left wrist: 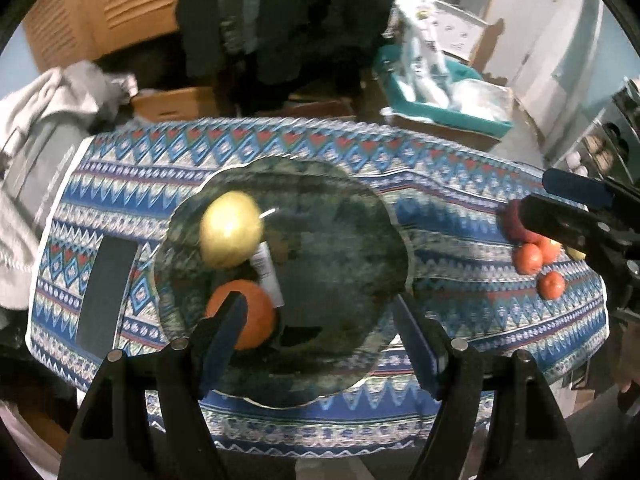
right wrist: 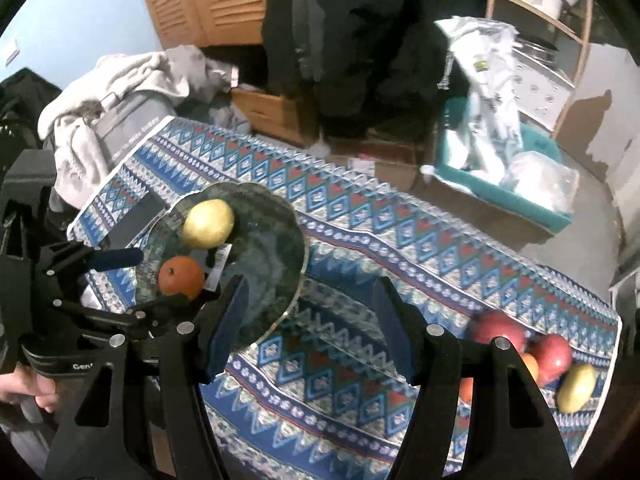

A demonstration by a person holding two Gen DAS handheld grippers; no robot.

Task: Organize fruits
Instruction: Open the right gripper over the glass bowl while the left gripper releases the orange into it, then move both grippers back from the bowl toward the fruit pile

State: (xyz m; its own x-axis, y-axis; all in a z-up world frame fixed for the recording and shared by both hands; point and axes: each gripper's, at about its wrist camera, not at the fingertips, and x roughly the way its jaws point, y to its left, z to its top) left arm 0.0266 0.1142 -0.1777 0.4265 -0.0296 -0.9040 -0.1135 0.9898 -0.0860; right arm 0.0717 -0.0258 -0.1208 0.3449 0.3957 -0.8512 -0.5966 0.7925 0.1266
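Two fruits lie in the dark green plate (left wrist: 340, 216): a yellow apple (left wrist: 231, 230) on its far left part and an orange (left wrist: 250, 312) nearer the camera side, close beside the apple, with a small white label (left wrist: 267, 274) lying on the plate's surface just next to both. In the right wrist view the same plate (right wrist: 276, 248) shows the apple (right wrist: 209, 224) behind the orange (right wrist: 181, 276). The left gripper (left wrist: 320, 344) hangs over the plate's near rim with its jaws spread wide and nothing between them; one blue pad (left wrist: 224, 344) overlaps the orange in the view, though whether it touches the fruit cannot be told. The right gripper (right wrist: 310, 324) is to the right of the plate, above the patterned tablecloth (right wrist: 400, 240), its jaws likewise wide apart and holding nothing. Well to the right of the plate, near the cloth's edge, sits a cluster of loose fruit: red apples (right wrist: 554, 354), a yellow fruit (right wrist: 576, 388) and small oranges (left wrist: 528, 258), partly hidden behind the right gripper's frame. Left of the plate a dark flat rectangle (left wrist: 105, 292) lies on the cloth. Beyond the plate, off the table, are a heap of grey clothing (left wrist: 52, 112), cardboard boxes (right wrist: 268, 110) and a teal bin (right wrist: 520, 196) holding plastic bags.
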